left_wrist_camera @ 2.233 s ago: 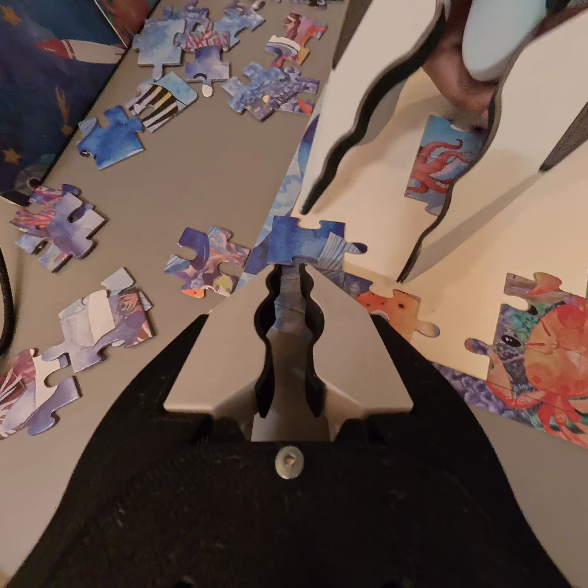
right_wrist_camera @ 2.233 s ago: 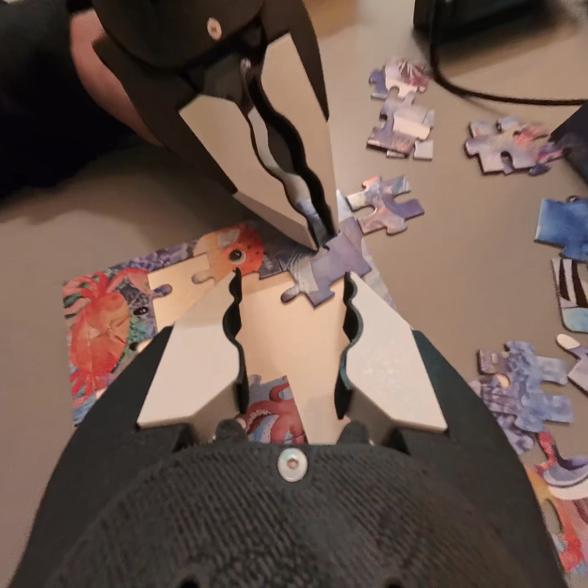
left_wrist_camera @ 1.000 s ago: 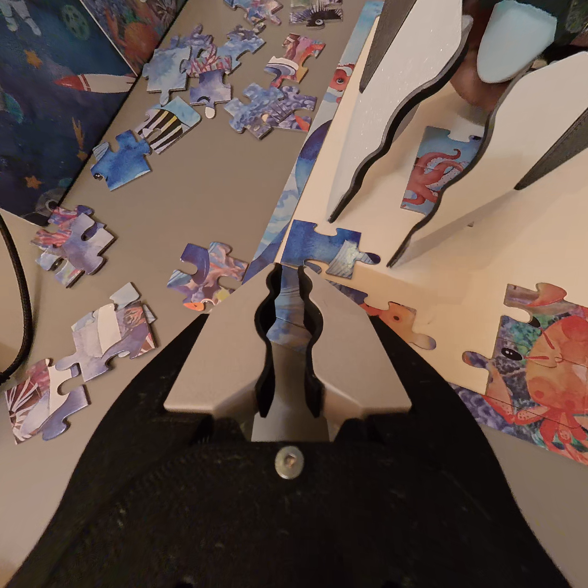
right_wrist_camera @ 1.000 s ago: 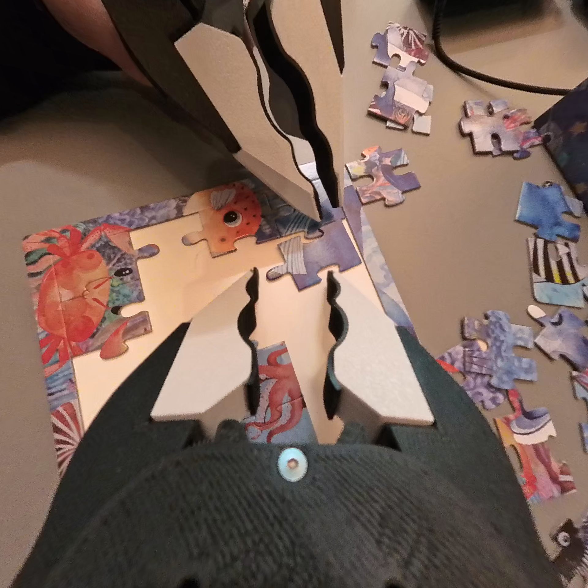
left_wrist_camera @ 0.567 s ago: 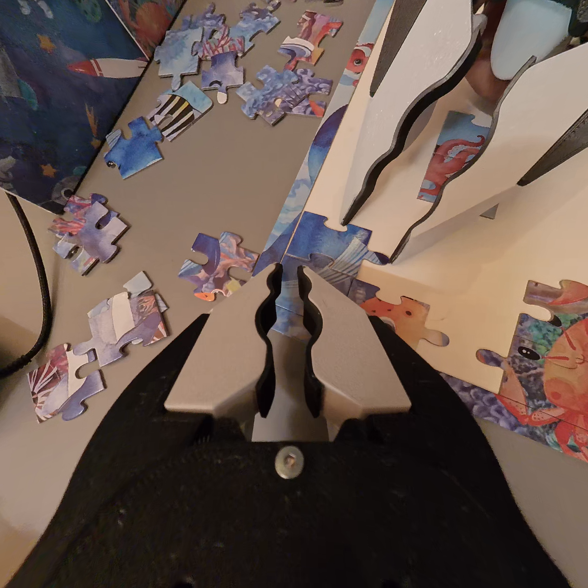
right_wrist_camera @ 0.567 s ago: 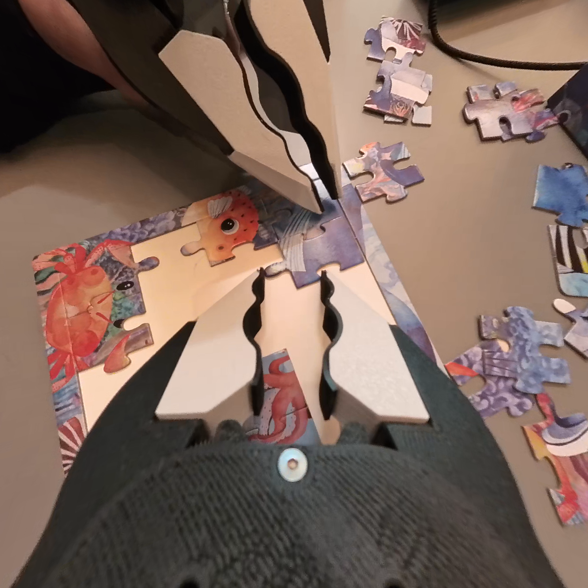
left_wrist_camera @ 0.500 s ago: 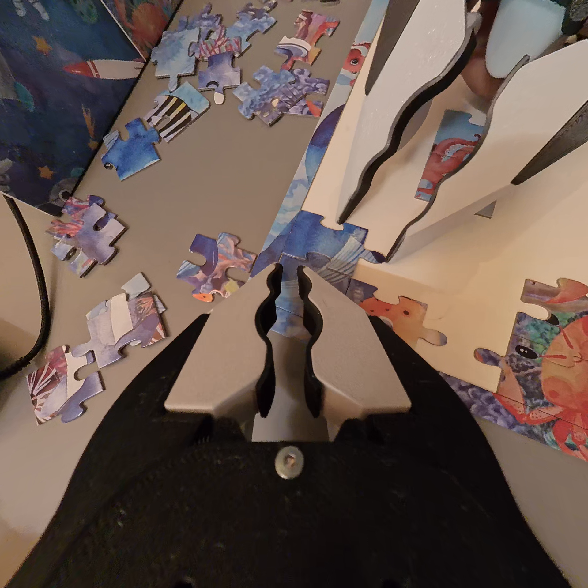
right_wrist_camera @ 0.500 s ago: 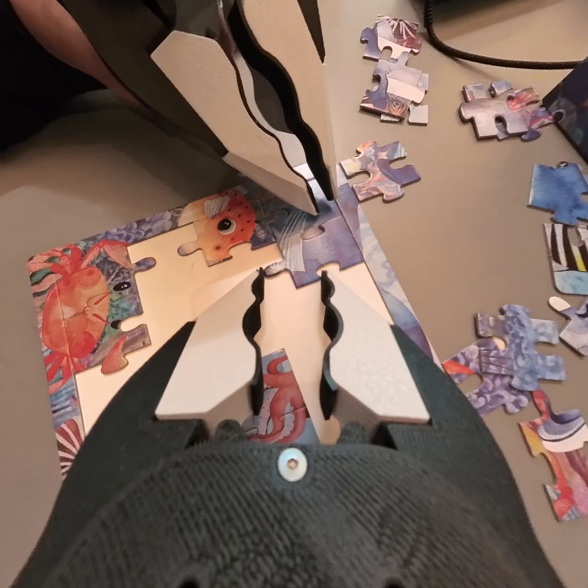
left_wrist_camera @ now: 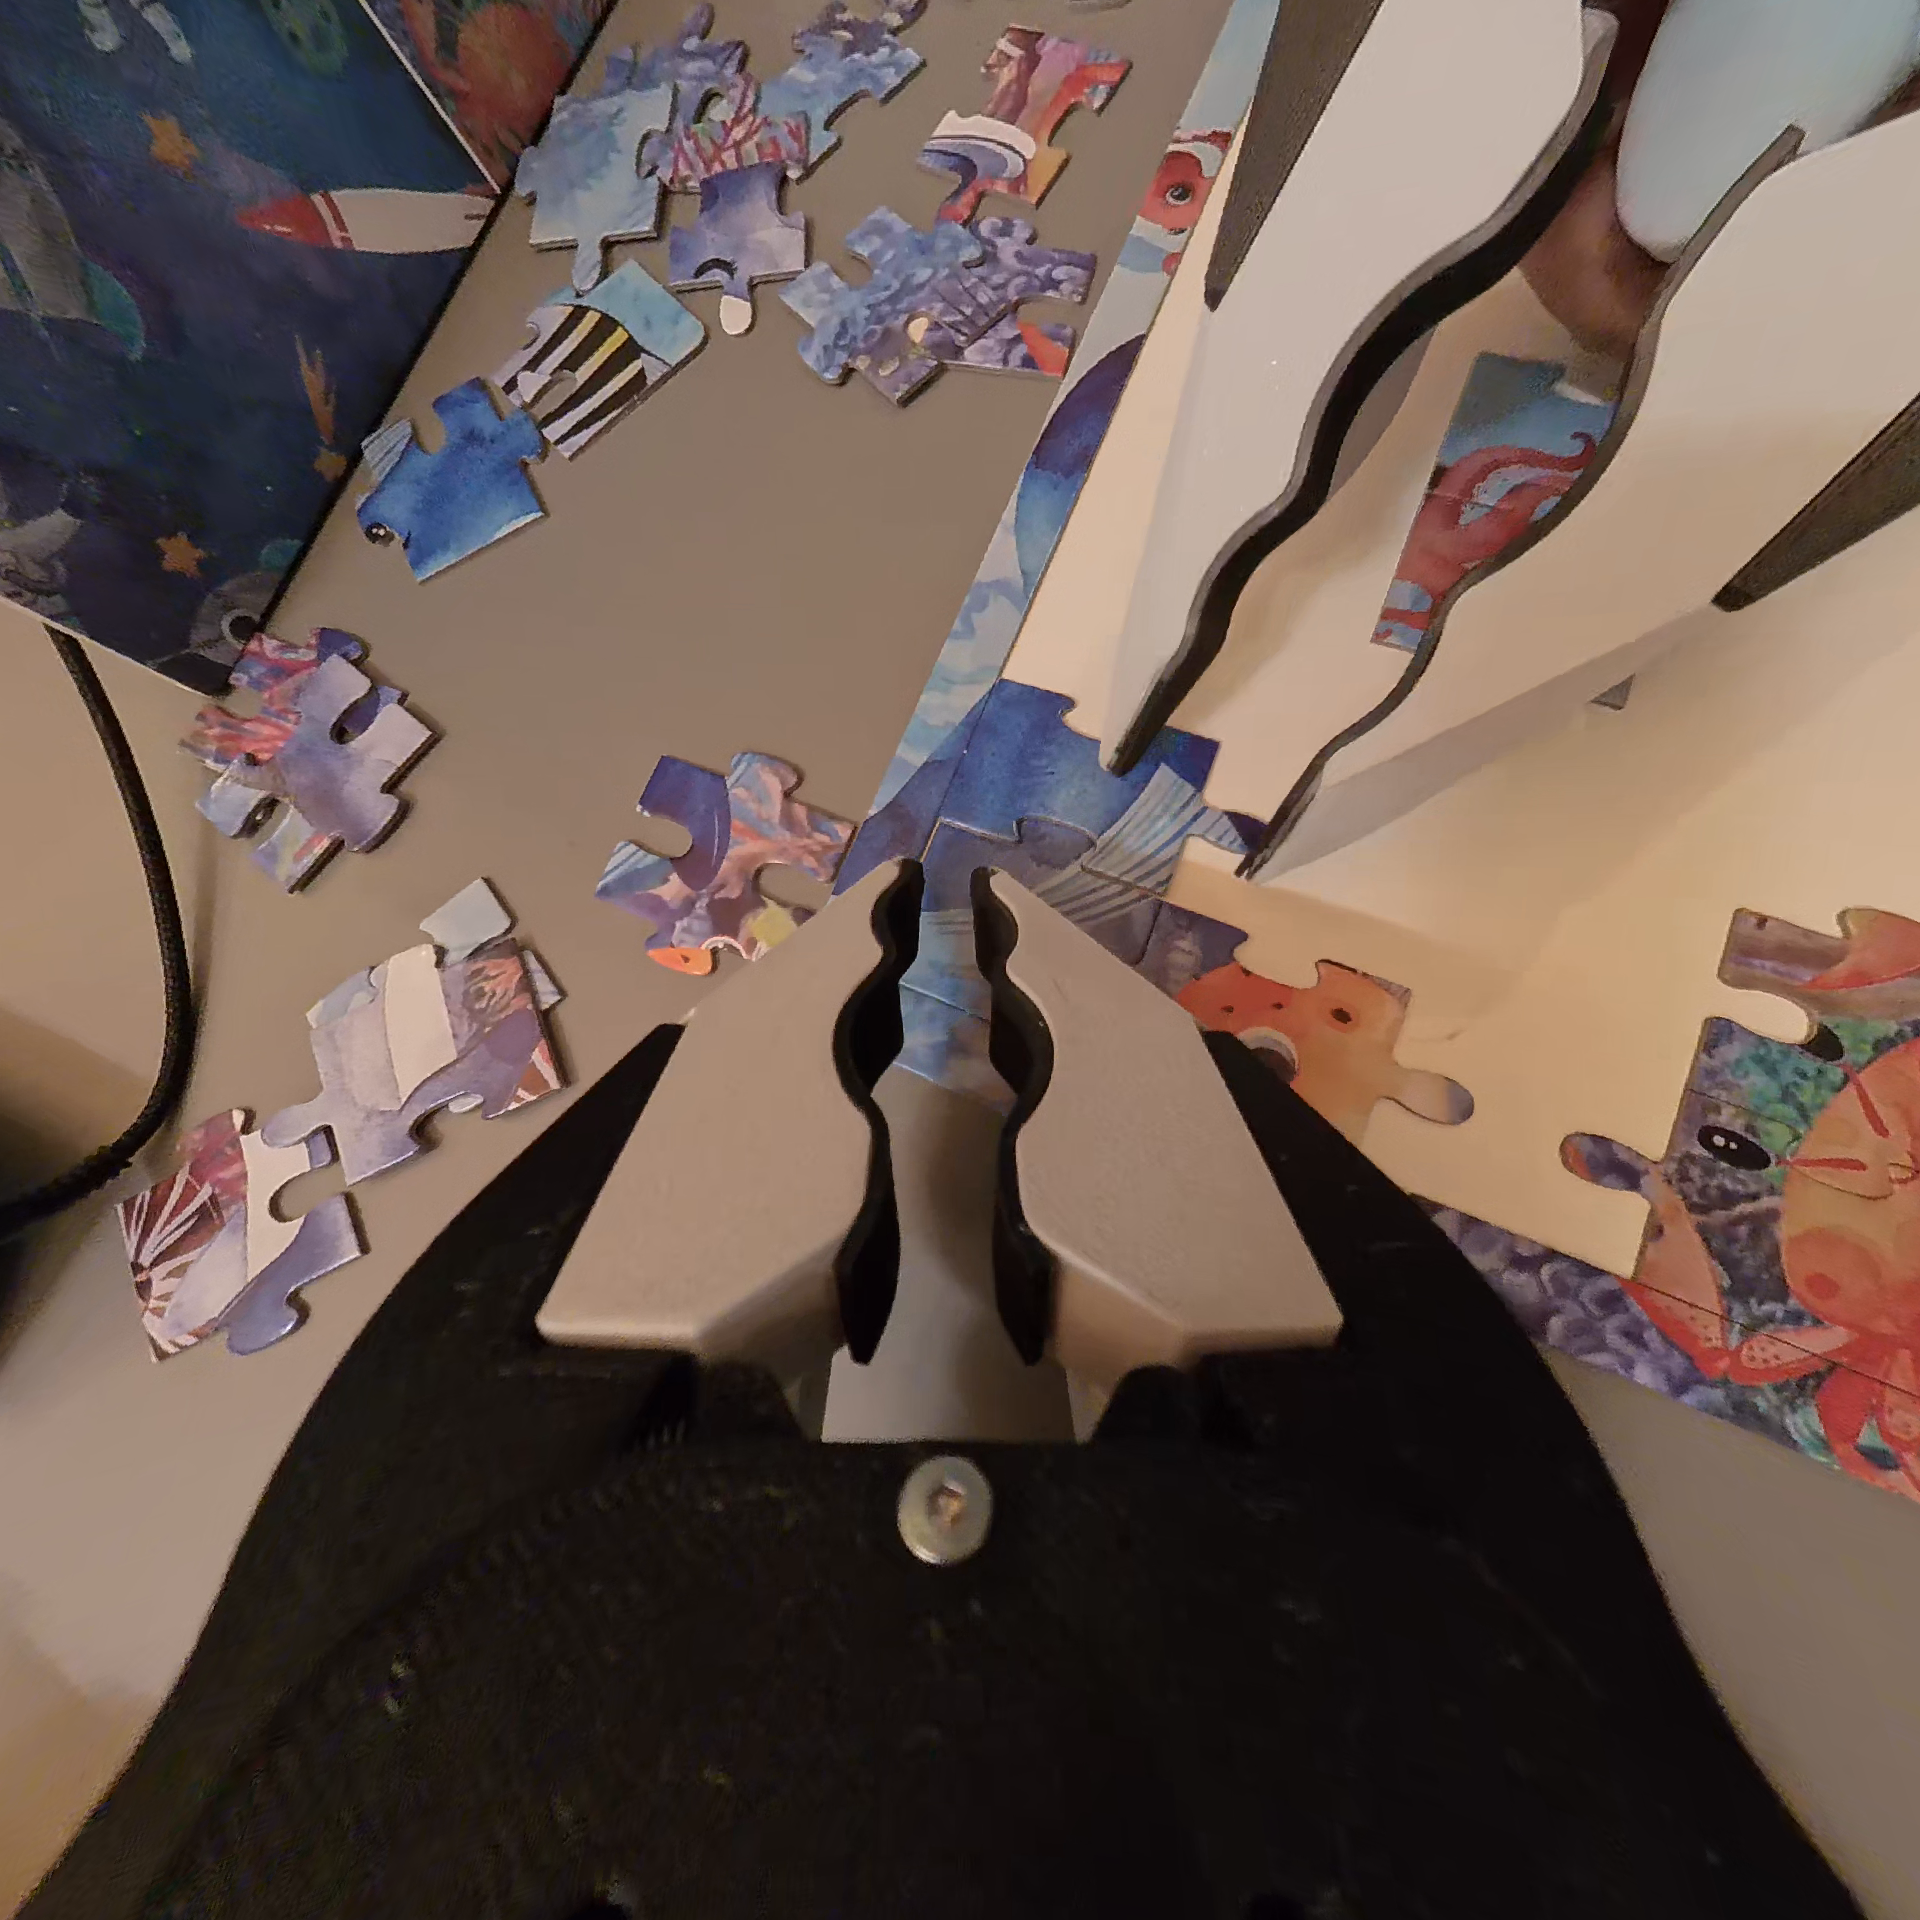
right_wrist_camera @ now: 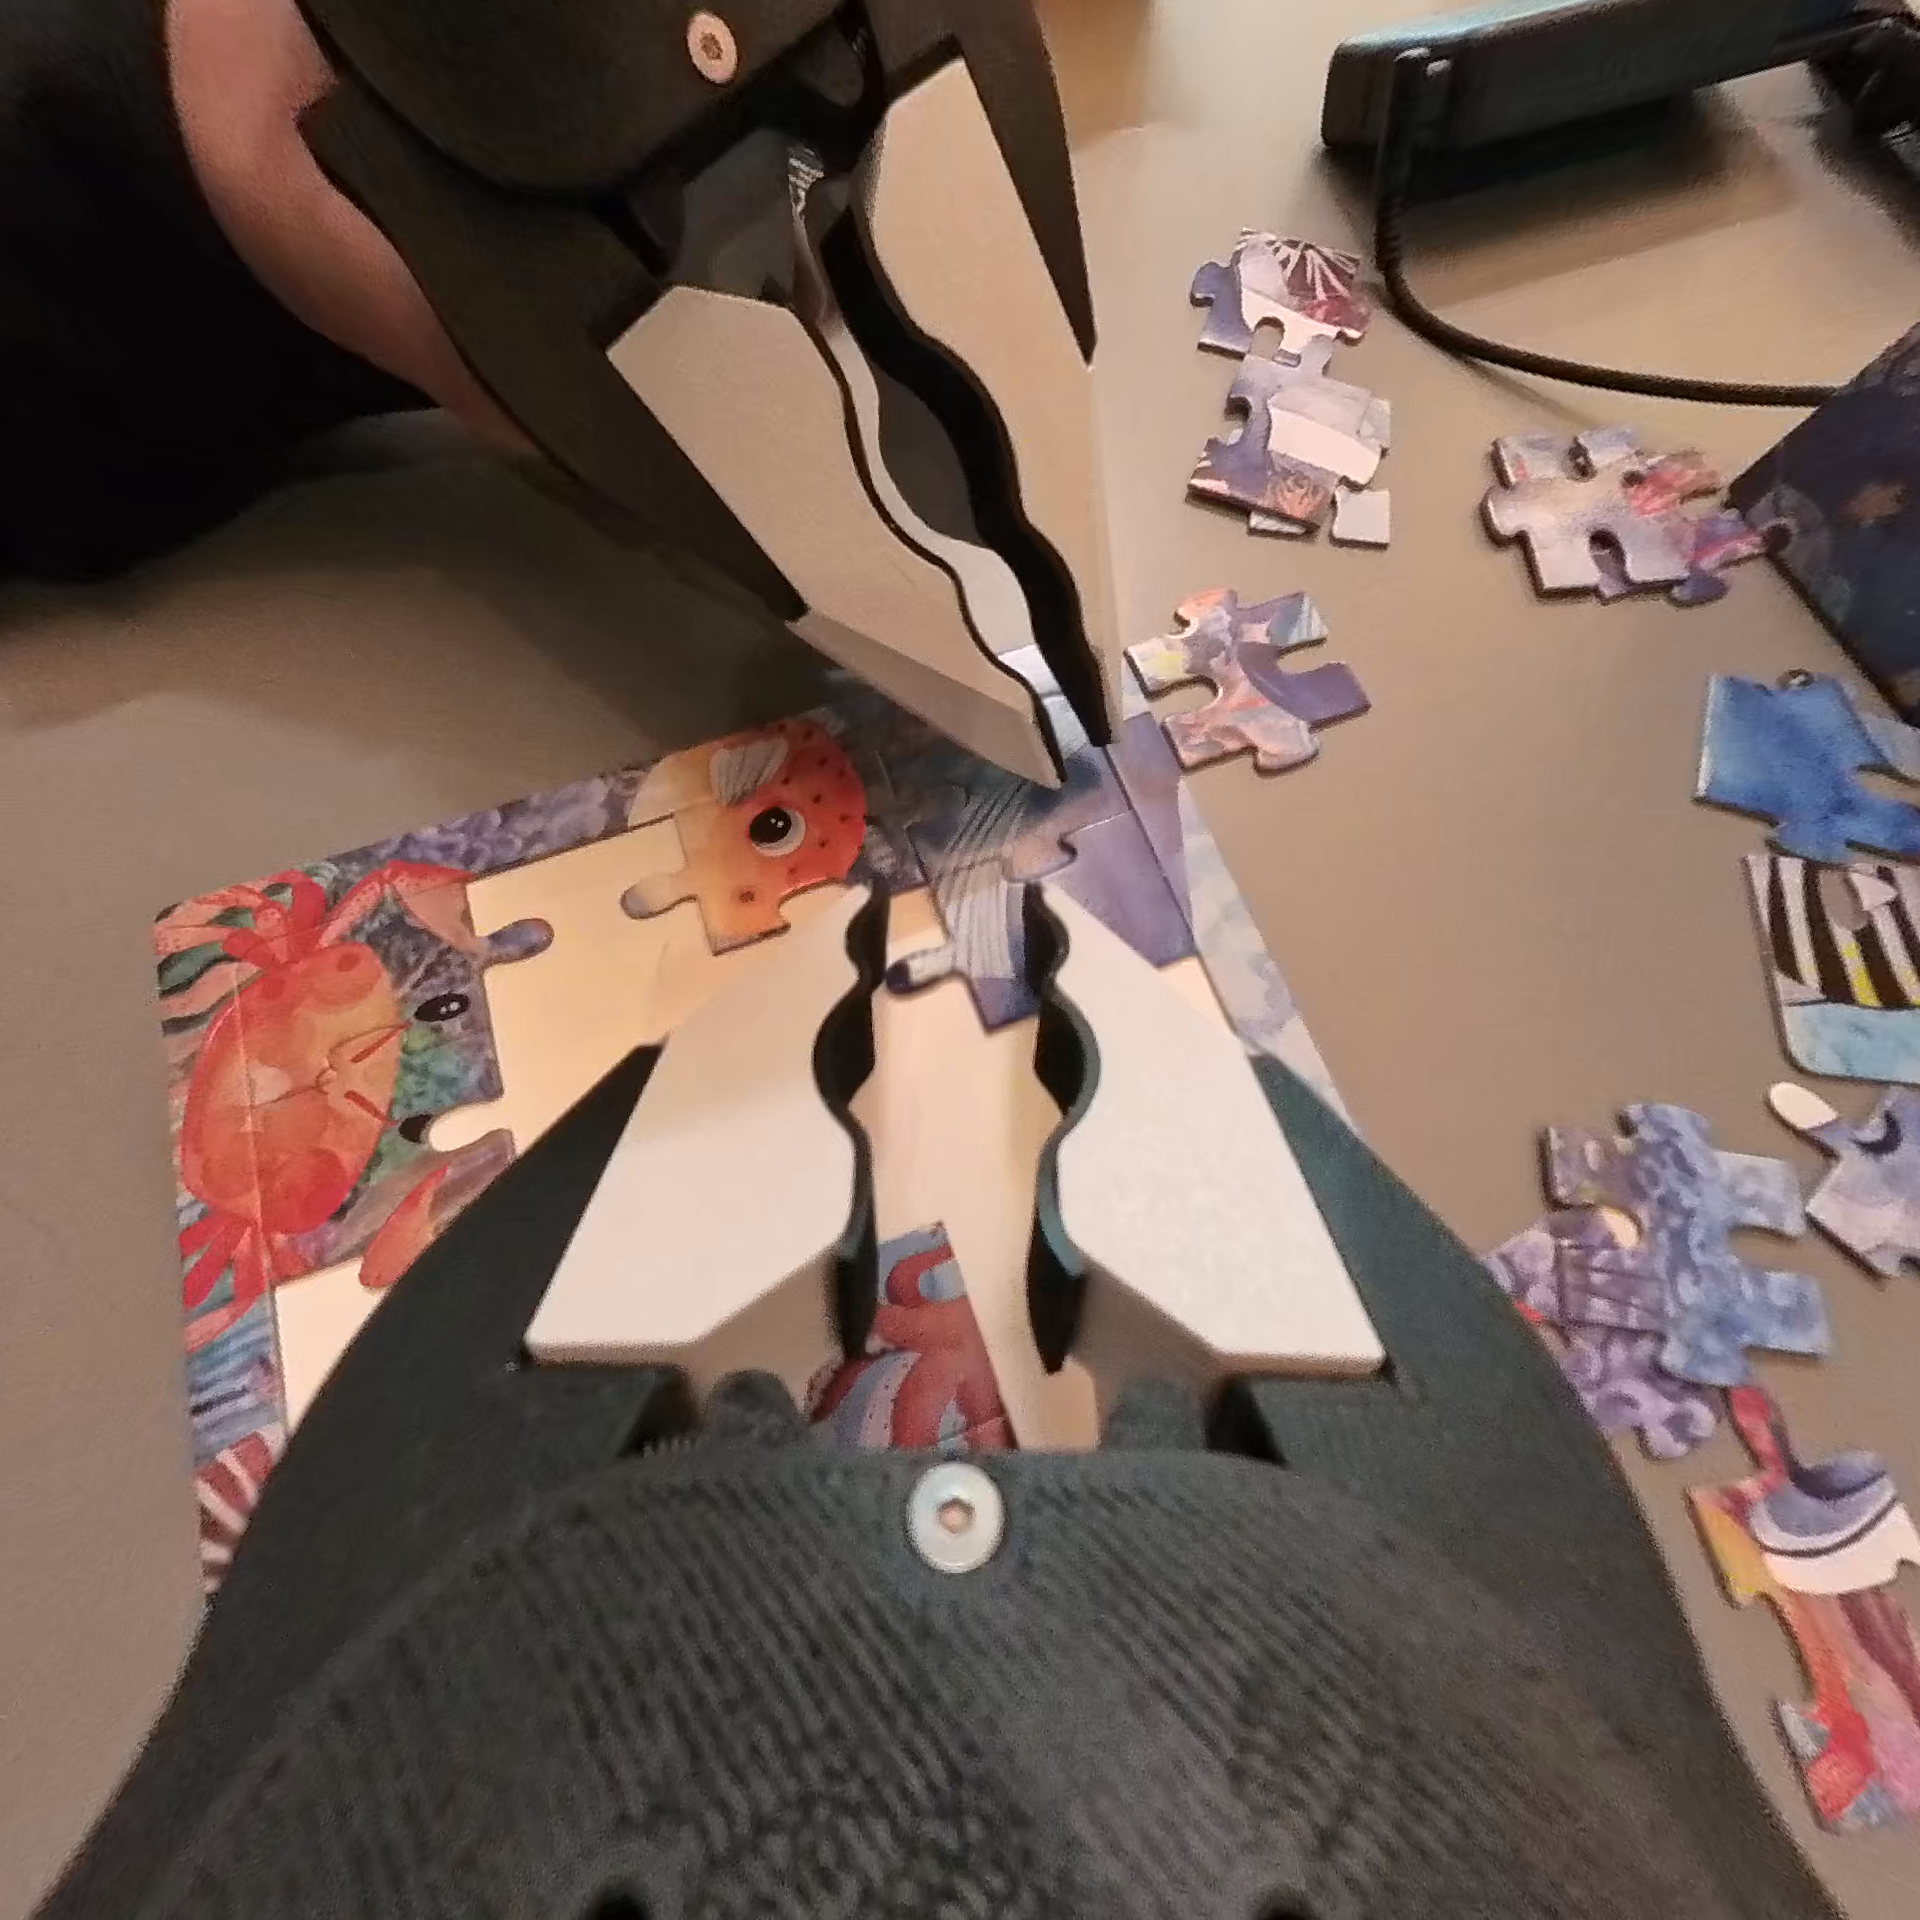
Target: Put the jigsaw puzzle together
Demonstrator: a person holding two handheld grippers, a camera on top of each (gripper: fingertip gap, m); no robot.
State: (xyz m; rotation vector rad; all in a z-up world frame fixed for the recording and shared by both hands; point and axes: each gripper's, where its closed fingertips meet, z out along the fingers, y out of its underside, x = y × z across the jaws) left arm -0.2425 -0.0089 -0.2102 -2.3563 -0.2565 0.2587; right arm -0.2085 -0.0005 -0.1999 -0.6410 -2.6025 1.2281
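Note:
The puzzle tray (left_wrist_camera: 1558,831) has a cream floor and a printed border; it also shows in the right wrist view (right_wrist_camera: 582,956). A blue piece with a fin (left_wrist_camera: 1049,769) lies in the tray's corner against the border and its neighbours (right_wrist_camera: 1127,894). My left gripper (left_wrist_camera: 948,878) is shut and empty, tips down on the corner pieces (right_wrist_camera: 1081,753). My right gripper (right_wrist_camera: 954,914) is open and empty, tips resting at the blue piece's edge (left_wrist_camera: 1190,816). An orange fish piece (right_wrist_camera: 769,821), crab pieces (right_wrist_camera: 301,1039) and an octopus piece (right_wrist_camera: 914,1351) lie in the tray.
Several loose pieces lie on the grey table beside the tray, the nearest (left_wrist_camera: 727,862) just off the corner (right_wrist_camera: 1247,675). A dark blue box lid (left_wrist_camera: 156,260), a black cable (left_wrist_camera: 156,935) and a black device (right_wrist_camera: 1558,83) lie beyond them. My two grippers' fingertips are within a few centimetres of each other. My right gripper's tips are some 4 centimetres from the orange fish piece (right_wrist_camera: 769,821).
The blue fin piece has slid from the open floor into the tray corner and now meets its neighbours. My right gripper followed it and narrowed a little. The left gripper stayed shut.

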